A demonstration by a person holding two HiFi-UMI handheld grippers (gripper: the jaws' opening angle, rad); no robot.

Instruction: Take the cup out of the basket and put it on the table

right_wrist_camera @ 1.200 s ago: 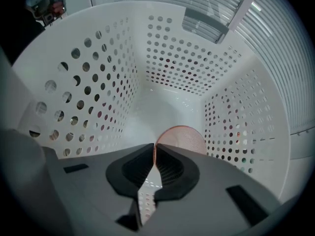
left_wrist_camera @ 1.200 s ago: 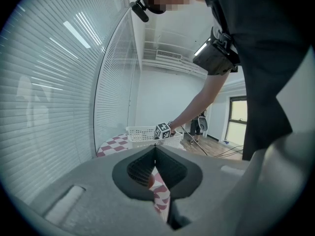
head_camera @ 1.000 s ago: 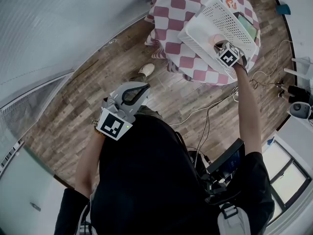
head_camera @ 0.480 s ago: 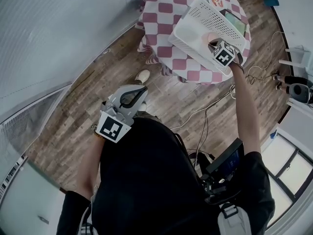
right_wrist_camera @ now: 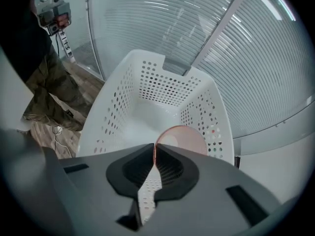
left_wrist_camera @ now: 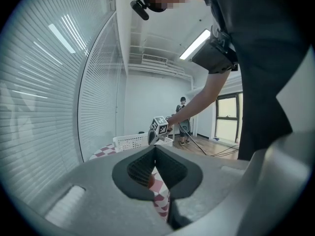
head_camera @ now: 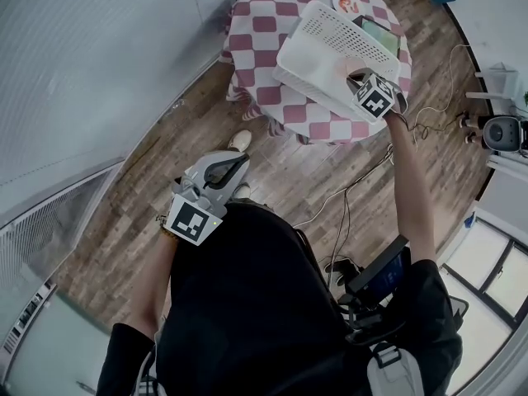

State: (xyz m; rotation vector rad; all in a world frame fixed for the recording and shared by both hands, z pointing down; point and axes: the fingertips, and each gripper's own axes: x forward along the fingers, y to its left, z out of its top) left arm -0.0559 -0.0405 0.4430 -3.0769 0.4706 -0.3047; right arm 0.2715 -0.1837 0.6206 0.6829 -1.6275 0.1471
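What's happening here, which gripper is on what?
A person is working with two handheld grippers. The right gripper is inside the white basket, which sits on the checkered table. Its fingers are shut on the rim of the pink cup. The cup is in the basket, not yet on the table. The left gripper is held back near the person's body, fingers shut on nothing.
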